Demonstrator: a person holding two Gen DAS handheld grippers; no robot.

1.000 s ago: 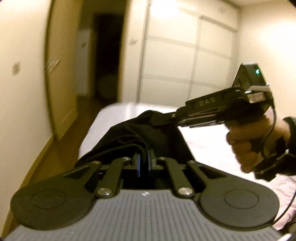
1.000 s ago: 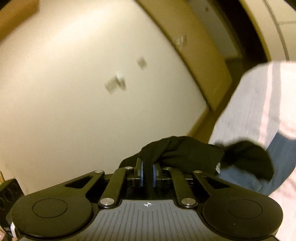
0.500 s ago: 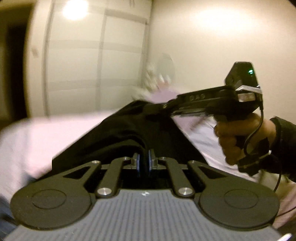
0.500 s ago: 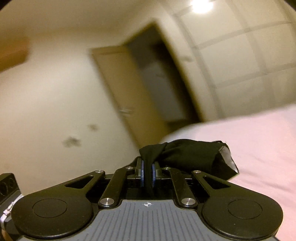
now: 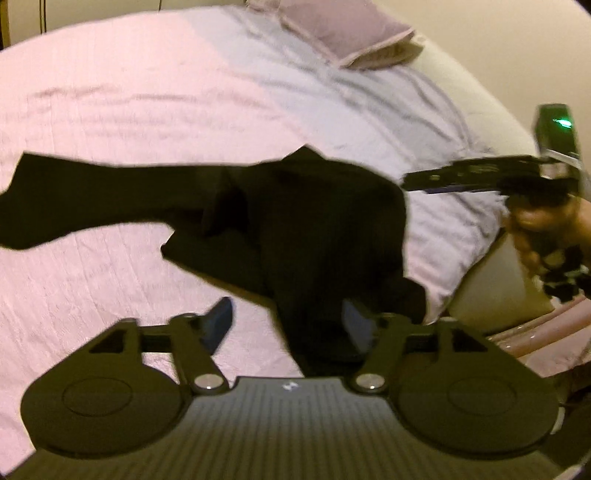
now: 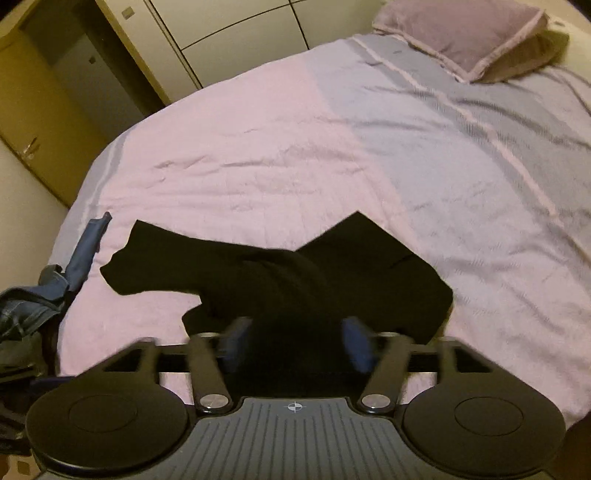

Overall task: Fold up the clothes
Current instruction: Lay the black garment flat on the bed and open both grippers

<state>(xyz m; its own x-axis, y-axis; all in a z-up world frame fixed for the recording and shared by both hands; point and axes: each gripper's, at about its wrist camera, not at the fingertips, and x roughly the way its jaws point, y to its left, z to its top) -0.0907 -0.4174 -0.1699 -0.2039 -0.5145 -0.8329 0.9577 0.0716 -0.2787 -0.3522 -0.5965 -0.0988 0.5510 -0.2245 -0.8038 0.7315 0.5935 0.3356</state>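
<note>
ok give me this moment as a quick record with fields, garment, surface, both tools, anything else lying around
garment: black garment, crumpled on the bed, one long part stretched out to the left
surface: bed with pink and lilac cover
left tool: jaws opening, black fabric between the fingers, pads not pressing on it
right tool: jaws opening, black fabric between the fingers, not pinched
pillow: at the far end of the bed
other clothes: blue denim pile at the bed's left edge
background: wardrobe doors, wooden door

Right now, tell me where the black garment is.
The black garment lies spread on the pink bedspread at the bed's near edge in both wrist views, just ahead of both grippers, with a pile of blue jeans to its left.
</note>
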